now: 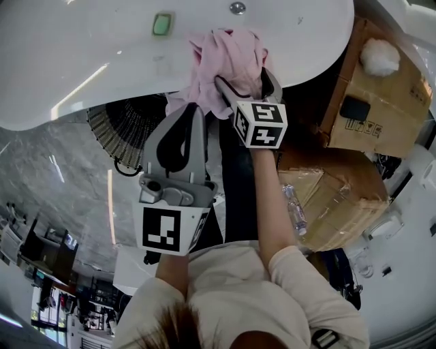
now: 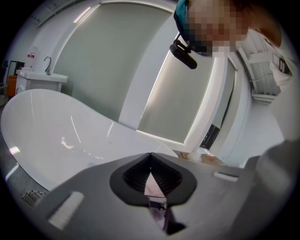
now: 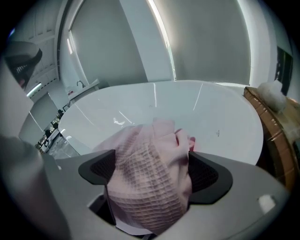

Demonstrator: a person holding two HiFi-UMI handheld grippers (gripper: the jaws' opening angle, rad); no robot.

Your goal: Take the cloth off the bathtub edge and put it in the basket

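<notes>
A pink waffle-weave cloth (image 1: 228, 58) lies bunched on the rim of the white bathtub (image 1: 102, 54). My right gripper (image 1: 244, 78) stands open around it; in the right gripper view the cloth (image 3: 150, 159) fills the gap between both pads, with the tub (image 3: 220, 122) behind. My left gripper (image 1: 197, 112) is lower, tips by the cloth's hanging edge. In the left gripper view its jaws (image 2: 150, 155) are shut, with a pink sliver in the slit behind the tips. A black woven basket (image 1: 129, 133) sits on the floor under the tub's edge.
Cardboard boxes (image 1: 381, 88) (image 1: 334, 198) stand right of the tub, with a white fluffy wad (image 1: 379, 56) on the upper one. A water bottle (image 1: 294, 208) lies by the lower box. The tub rim carries a green button (image 1: 162, 24) and a metal fitting (image 1: 237, 8).
</notes>
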